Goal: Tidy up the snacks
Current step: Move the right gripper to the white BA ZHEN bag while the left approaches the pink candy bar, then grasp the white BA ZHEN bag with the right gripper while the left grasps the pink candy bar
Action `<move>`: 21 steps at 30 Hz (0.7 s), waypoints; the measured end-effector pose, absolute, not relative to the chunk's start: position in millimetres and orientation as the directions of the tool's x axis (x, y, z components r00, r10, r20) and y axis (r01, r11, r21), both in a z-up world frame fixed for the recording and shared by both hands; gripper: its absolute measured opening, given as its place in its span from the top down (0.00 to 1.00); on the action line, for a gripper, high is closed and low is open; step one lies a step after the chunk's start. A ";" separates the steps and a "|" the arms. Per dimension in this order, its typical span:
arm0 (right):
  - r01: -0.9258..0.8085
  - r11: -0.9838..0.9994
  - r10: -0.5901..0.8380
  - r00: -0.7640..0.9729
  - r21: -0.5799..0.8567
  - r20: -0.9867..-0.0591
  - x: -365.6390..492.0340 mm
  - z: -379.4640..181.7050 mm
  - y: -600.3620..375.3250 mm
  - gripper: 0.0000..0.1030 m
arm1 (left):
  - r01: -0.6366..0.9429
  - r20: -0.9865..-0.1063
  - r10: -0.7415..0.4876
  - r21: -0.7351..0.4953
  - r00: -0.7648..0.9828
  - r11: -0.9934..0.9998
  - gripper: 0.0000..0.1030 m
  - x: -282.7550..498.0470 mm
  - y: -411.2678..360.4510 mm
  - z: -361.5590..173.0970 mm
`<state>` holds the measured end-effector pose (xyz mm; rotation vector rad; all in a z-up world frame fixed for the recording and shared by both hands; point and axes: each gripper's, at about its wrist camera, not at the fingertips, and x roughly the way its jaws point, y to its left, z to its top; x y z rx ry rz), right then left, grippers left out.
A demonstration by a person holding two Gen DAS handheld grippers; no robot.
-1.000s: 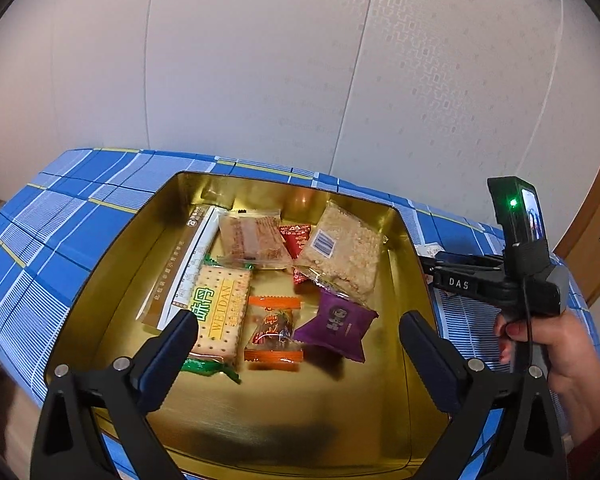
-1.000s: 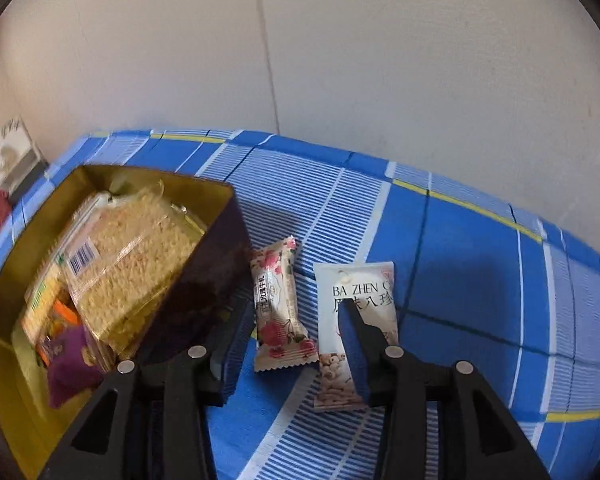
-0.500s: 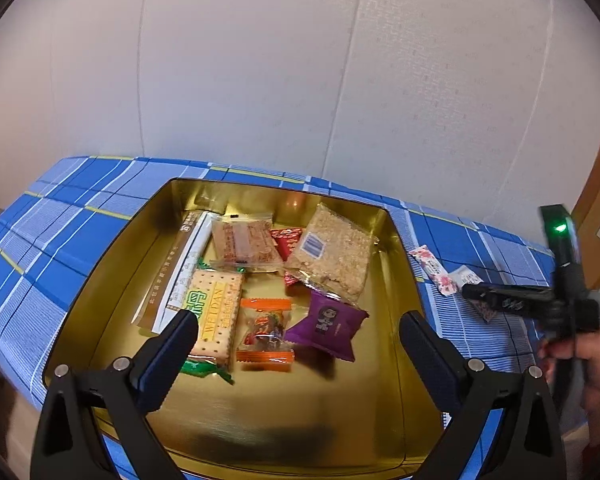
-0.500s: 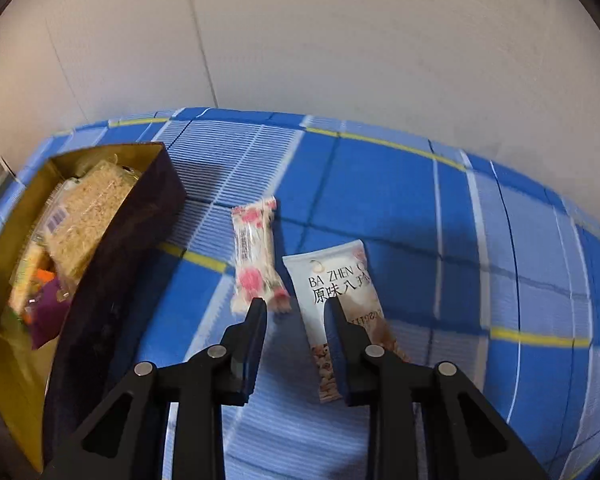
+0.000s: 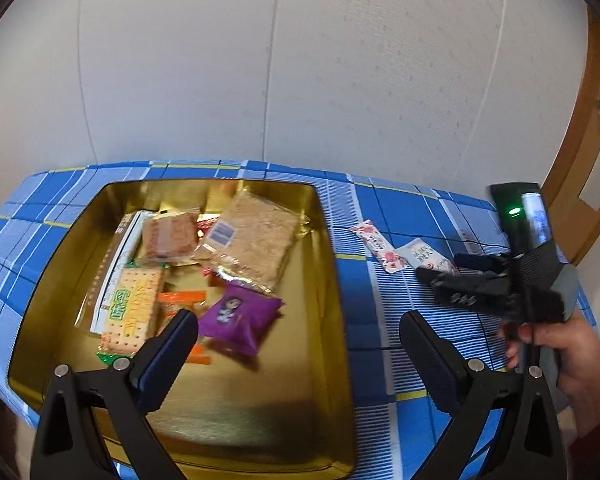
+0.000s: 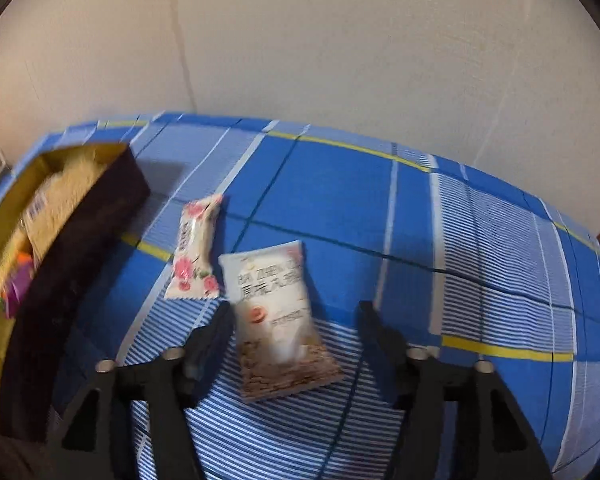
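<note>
Several packets are sitting inside the gold tin [image 5: 332, 320] on the left of the table: a purple pouch [image 5: 238, 316] lying near the middle, a big clear bag of pale crumbly bars [image 5: 254, 236] leaning toward the far right corner, a cracker pack [image 5: 134, 308] reading "WE DAY" in green lying along the left, a clear pack of brownish biscuits [image 5: 168, 236] lying behind it, and an orange-ended wrapper [image 5: 182, 298] peeking out between them. Two more snacks are waiting outside the tin on the blue checked cloth [image 6: 340, 188]: a slim pink-flowered packet [image 6: 194, 252] lying just beside the tin's dark outer wall, and a white sachet [image 6: 276, 316] printed "BA ZHEN", the rest being too blurred to read. Hovering right over that sachet is the right gripper [image 6: 296, 332], jaws spread wide to either side of it and gripping nothing. Over the tin's near edge the left gripper [image 5: 298, 344] is hanging, jaws gaping wide and empty. Behind the table a pale textured wall [image 5: 300, 60] is filling the view, with a wooden door frame [image 5: 584, 128] showing at the far right.
</note>
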<state>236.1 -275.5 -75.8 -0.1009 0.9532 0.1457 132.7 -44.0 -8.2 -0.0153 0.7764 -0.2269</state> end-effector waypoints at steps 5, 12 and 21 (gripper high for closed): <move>-0.148 0.989 0.073 0.548 -0.011 -0.833 238.4 -81.8 -277.5 0.48 | 0.218 -0.694 -0.209 -0.076 0.689 0.973 0.02 139.3 -64.8 0.5; -0.021 0.997 0.069 0.522 0.068 -0.850 231.5 -75.0 -311.8 0.61 | 0.233 -0.713 -0.192 -0.042 0.675 0.972 0.02 163.9 -112.1 9.3; 0.106 0.986 0.057 0.516 0.130 -0.855 223.1 -72.8 -349.8 0.61 | 0.224 -0.813 -0.096 0.043 0.574 0.974 0.07 221.2 -166.6 -26.4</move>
